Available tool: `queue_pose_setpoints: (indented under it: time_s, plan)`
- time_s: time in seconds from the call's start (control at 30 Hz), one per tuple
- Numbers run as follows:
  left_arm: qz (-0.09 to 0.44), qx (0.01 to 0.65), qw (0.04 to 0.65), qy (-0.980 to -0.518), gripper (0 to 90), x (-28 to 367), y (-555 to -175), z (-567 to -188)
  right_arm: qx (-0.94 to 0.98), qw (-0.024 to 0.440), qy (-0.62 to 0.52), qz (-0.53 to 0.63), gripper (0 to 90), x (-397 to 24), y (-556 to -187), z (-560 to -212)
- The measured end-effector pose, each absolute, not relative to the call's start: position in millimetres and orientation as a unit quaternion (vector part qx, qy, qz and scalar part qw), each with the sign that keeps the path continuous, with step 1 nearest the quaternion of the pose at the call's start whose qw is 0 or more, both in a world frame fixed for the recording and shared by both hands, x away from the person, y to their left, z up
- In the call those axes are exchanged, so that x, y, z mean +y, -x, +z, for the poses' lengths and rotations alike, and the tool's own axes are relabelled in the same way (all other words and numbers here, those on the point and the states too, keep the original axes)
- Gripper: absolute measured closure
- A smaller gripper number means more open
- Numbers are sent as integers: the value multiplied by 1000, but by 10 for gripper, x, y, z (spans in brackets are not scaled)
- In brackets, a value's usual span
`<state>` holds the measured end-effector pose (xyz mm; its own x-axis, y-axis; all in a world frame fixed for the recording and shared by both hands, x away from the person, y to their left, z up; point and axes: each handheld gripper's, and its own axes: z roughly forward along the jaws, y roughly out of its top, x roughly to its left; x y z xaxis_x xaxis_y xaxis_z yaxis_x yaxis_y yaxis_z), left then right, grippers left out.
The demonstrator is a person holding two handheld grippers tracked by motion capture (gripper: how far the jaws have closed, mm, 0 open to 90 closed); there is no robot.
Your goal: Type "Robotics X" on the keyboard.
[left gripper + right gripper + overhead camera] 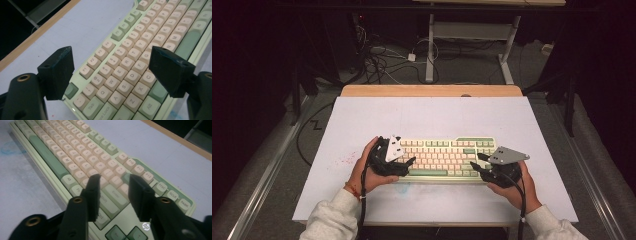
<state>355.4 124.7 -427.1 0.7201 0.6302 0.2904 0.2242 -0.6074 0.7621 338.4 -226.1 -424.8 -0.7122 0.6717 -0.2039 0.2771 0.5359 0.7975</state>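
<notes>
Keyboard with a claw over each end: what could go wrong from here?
1. The left claw is spread wide over the keyboard; lowering it could press several keys at once.
2. The right claw hangs close above the Enter and Shift keys; a small dip might press or pry a keycap.

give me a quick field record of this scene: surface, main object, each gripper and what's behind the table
surface: pale table with a wooden far edge
main object: green and cream keyboard, lying flat near the person's side
left gripper: jaws wide open over the keyboard's left end, holding nothing
right gripper: jaws open but closer together, over the right end near the Enter key
behind table: cables on the floor
</notes>
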Motion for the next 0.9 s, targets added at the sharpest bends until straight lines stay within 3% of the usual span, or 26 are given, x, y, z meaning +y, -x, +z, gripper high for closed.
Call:
queue_pose_setpoints:
  time_s: [0.13, 0.6, 0.73, 0.87, 0.9]
  plan:
    - [291, 241, 353, -856, 168, 1312, -3465, -4311, 834, 259, -287, 395, 403, -2268, -3368, -4239]
    - [307, 247, 339, -854, 166, 1608, -3188, -4486, 824, 266, -297, 403, 275, -2214, -3438, -4156]
    - [301, 256, 337, -855, 166, 1697, -3120, -4544, 825, 266, -298, 399, 275, -2193, -3464, -4153]
    - [297, 259, 331, -858, 166, 1783, -3049, -4577, 827, 261, -297, 400, 365, -2167, -3519, -4134]
    - [296, 262, 332, -856, 166, 1807, -3035, -4582, 828, 259, -295, 401, 424, -2160, -3532, -4127]
